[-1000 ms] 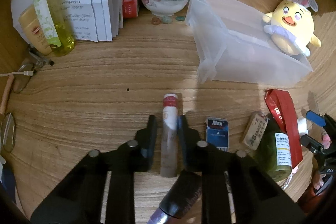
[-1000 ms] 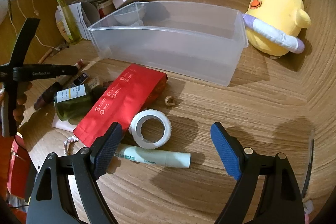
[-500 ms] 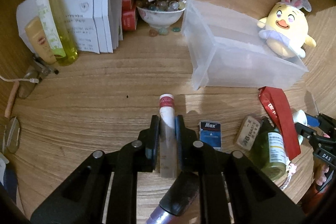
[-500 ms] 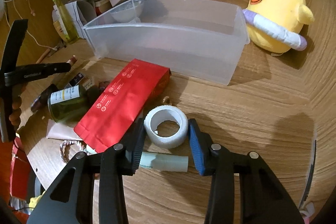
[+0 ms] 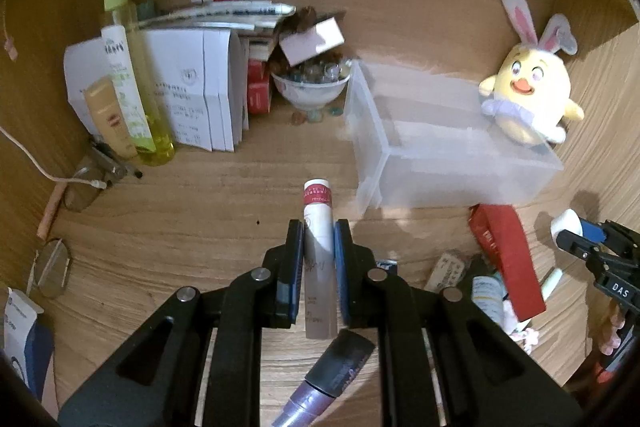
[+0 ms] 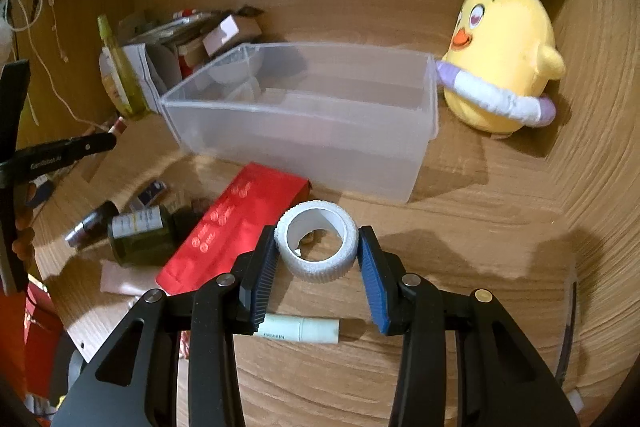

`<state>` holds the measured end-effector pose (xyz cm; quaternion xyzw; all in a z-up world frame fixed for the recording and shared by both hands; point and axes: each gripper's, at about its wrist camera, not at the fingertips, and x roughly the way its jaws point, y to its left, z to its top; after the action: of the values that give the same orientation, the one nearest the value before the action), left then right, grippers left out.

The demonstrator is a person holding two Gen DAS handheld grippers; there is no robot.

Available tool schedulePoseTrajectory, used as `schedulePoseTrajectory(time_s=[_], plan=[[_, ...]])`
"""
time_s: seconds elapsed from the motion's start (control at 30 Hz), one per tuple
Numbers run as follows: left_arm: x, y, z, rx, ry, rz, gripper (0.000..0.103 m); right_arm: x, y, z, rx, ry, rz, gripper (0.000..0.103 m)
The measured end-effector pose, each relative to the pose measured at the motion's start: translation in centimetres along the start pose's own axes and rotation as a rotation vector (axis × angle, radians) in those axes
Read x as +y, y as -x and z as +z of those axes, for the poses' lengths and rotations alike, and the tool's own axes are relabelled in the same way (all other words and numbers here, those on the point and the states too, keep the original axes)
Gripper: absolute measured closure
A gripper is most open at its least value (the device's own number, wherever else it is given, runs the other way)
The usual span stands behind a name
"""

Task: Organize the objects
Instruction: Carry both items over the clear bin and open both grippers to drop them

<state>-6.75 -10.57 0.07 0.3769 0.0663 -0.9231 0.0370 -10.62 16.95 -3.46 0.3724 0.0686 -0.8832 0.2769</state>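
Note:
My left gripper (image 5: 318,229) is shut on a slim pale tube with a red band and white cap (image 5: 317,223), held above the wooden desk. My right gripper (image 6: 318,241) is shut on a white tape roll (image 6: 317,245), lifted off the desk. The clear plastic bin (image 6: 304,115) stands behind it and looks empty; it also shows in the left wrist view (image 5: 440,147), to the right of the tube. The right gripper with the roll shows at the right edge of the left wrist view (image 5: 576,233).
A red packet (image 6: 236,227), green jar (image 6: 140,235), mint tube (image 6: 300,330) and small boxes lie in front of the bin. A purple marker (image 5: 328,379) lies under my left gripper. A yellow plush chick (image 6: 500,67) stands right of the bin. Papers, bottles and a bowl (image 5: 310,87) crowd the back left.
My left gripper closed on the tube and lifted it. My right gripper closed on the tape roll and raised it off the desk, toward the bin.

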Motion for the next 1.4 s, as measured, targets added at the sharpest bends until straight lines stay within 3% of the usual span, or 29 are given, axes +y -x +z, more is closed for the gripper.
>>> schedulePoseTrajectory(time_s=[0.73,1.17,1.4], plan=[[-4.5,3.2,4.0,-0.156,-0.035,-0.043,0.088,-0.8,2.5,7.2,-0.184,0.008,-0.016,0.066],[-7.2,1.9,7.4,-0.181,-0.047,-0.078,0.088,-0.9,1.0,12.1,-0.197,0.040,-0.037,0.066],[-7.9,0.1,8.5,-0.159,-0.054,-0.072,0.088,-0.4,-0.9,12.7,-0.176,0.068,-0.063,0.066]])
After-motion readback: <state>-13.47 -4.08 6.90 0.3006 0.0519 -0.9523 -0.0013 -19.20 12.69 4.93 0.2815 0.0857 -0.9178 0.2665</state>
